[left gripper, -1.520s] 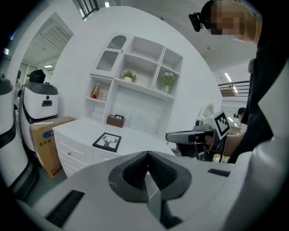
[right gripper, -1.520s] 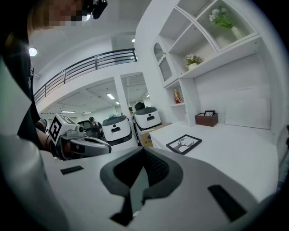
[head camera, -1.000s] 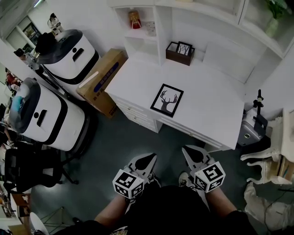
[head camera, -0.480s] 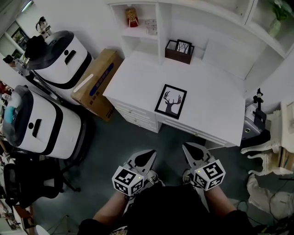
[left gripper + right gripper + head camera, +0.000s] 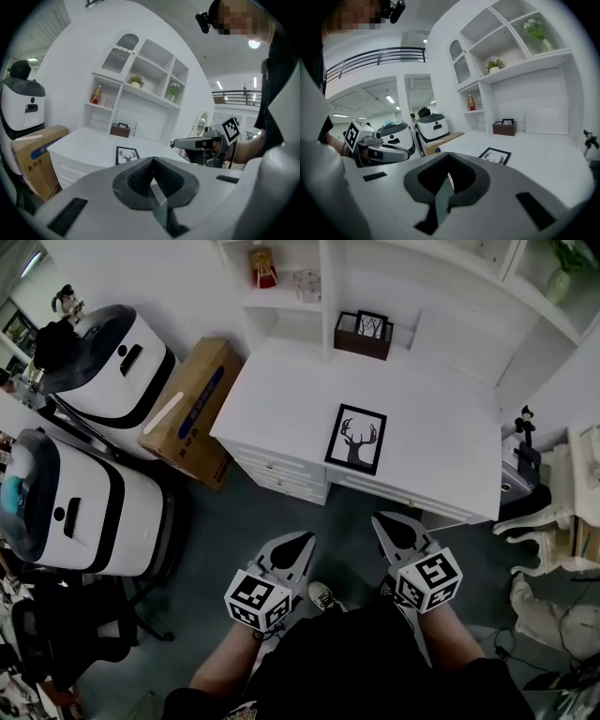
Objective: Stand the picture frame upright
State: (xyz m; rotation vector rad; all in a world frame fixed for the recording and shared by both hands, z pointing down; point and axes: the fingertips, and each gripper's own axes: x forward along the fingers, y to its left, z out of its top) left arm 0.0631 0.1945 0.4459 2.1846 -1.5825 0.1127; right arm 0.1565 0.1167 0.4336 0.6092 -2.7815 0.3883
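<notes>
The head view's top edge cuts off the plant [image 5: 565, 255]; the red shelf object [image 5: 262, 268] is indistinct.

Looks like a large lab or test hall with a home study corner staged inside. Homely side: white desk [image 5: 441, 427] with drawers, white wall shelving [image 5: 328, 282] holding potted plants [image 5: 493, 63], a red bottle [image 5: 262, 266] and a dark wooden box [image 5: 364, 336], plus a picture frame [image 5: 355, 439] lying flat on the desk. Hall side: bulky white-and-black machines [image 5: 112, 362] near the desk, a cardboard box [image 5: 187, 413] between them and it, grey floor [image 5: 244, 531], black office chair [image 5: 56, 634], railed mezzanine [image 5: 375, 57] and ceiling strip lights [image 5: 391, 99] beyond.
</notes>
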